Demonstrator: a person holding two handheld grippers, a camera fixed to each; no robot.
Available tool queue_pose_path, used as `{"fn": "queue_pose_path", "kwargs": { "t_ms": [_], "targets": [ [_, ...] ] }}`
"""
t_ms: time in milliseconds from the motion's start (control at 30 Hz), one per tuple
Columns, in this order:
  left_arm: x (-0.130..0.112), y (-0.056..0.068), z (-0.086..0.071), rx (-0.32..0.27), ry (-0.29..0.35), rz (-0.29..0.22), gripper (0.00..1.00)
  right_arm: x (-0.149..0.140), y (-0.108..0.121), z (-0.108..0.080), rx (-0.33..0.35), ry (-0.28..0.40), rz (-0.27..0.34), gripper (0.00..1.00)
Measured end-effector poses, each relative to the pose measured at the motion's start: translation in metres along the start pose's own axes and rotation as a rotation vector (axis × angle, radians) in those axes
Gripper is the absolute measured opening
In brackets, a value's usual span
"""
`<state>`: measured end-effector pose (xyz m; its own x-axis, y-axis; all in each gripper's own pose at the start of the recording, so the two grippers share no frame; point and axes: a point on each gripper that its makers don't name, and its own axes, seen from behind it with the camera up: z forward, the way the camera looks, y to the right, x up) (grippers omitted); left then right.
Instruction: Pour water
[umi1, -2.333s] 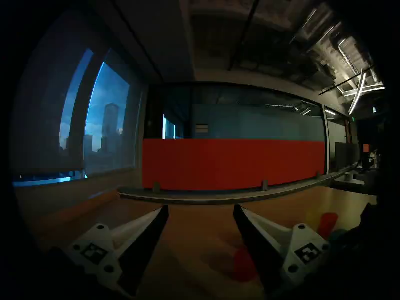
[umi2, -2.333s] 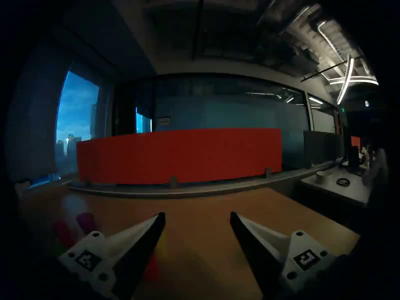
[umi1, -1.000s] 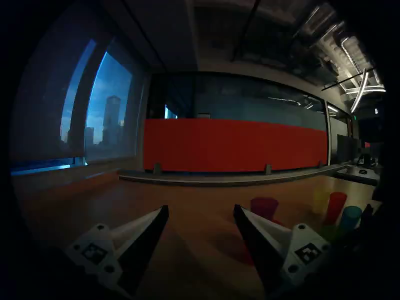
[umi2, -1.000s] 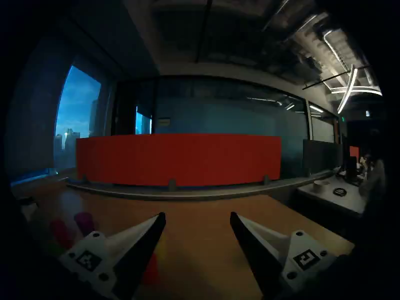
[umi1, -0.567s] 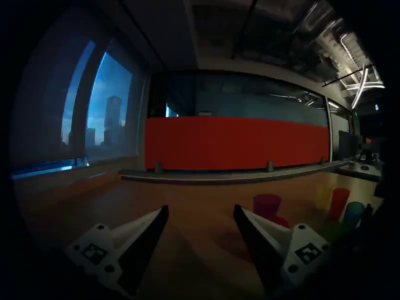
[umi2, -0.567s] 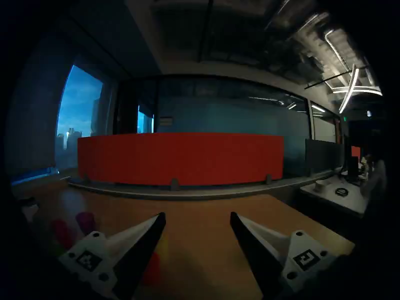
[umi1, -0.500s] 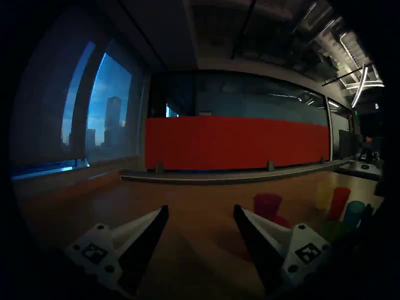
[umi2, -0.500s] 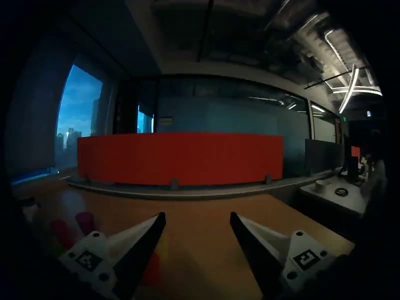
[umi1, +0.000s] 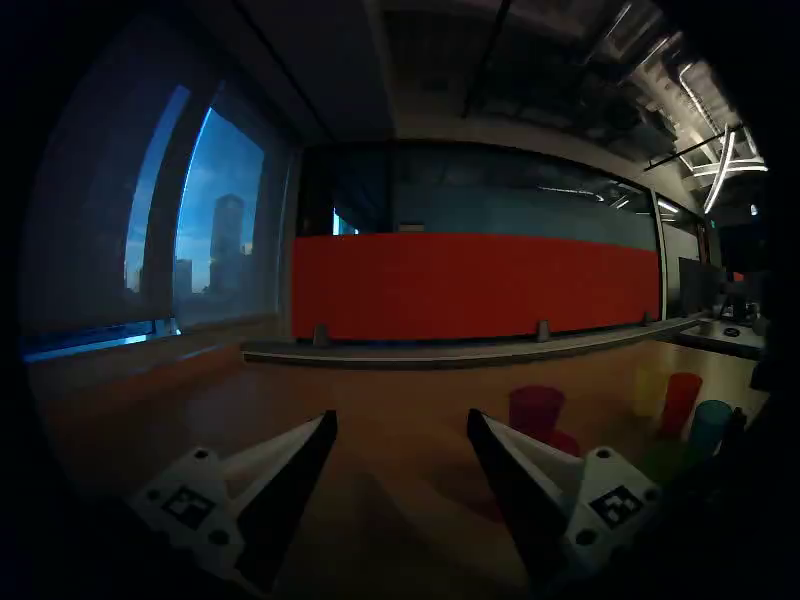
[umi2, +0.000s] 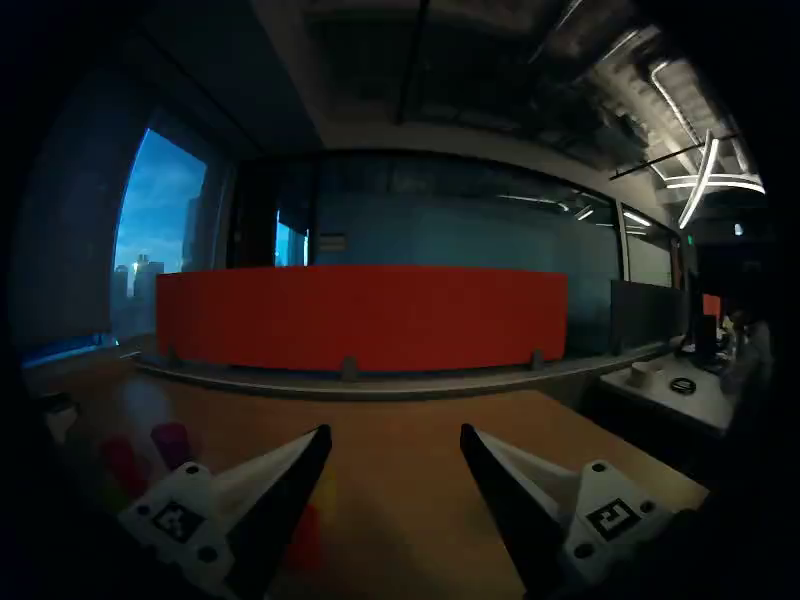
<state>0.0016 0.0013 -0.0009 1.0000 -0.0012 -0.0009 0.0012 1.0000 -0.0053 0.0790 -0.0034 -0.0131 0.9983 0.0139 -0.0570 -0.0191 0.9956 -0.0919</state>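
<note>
Left gripper (umi1: 400, 414) has tipped down toward the magenta cup (umi1: 536, 408), jaws apart.

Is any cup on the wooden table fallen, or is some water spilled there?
Nothing stands out. The magenta cup, yellow cup, red cup and teal cup stand upright on the table, with no puddle seen. The light is dim, so a small spill could be missed.
</note>
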Motion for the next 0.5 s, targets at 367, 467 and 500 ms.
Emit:
{"fn": "queue_pose_path", "kwargs": {
  "t_ms": [367,467,500],
  "targets": [
    [0.0,0.0,0.0,0.0,0.0,0.0,0.96,0.008,0.013,-0.009,-0.008,0.048,-0.02,1.0],
    [0.0,0.0,0.0,0.0,0.0,0.0,0.96,0.01,0.016,-0.012,-0.008,0.065,-0.033,1.0],
    [0.0,0.0,0.0,0.0,0.0,0.0,0.96,0.011,0.016,-0.013,-0.008,0.07,-0.038,1.0]
  ]
}}
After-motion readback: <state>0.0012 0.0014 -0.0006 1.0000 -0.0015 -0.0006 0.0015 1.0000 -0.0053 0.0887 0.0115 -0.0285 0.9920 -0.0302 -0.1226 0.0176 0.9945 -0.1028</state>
